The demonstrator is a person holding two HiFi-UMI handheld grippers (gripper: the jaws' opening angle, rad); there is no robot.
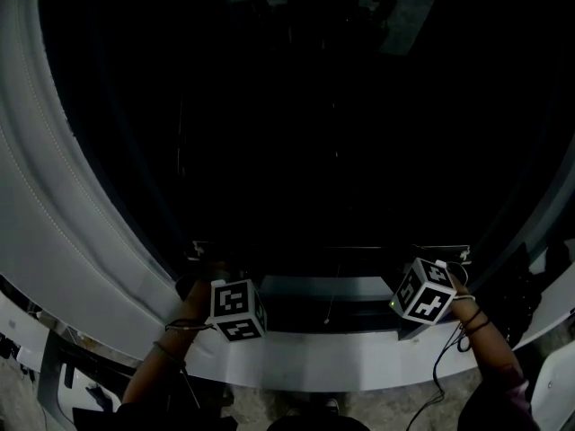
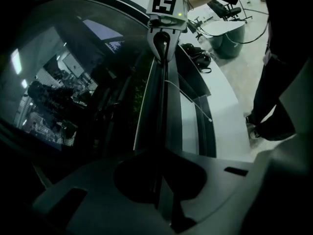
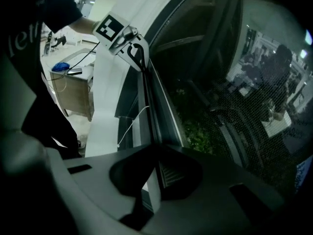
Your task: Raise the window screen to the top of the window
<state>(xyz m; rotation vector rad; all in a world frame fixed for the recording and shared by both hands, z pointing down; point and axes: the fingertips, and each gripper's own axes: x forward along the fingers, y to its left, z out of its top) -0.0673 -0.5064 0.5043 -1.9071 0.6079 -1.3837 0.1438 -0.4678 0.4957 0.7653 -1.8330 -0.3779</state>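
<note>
Against the dark window (image 1: 305,106), left gripper (image 2: 161,195) and right gripper (image 3: 149,190) each clamp the window screen's bottom rail (image 1: 328,250)

Right gripper (image 3: 151,180): jaws closed on screen rail (image 3: 157,116).
Rail runs up to the left gripper (image 3: 138,53) at its far end. Dark mesh (image 3: 234,131) lies right of it (greenery shows behind); white pull cord (image 3: 129,125) and white window frame (image 3: 105,82) lie left.

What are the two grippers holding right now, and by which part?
Both hold the window screen by its bottom bar. The left gripper has its jaws shut on one end, and the right gripper on the other.
</note>
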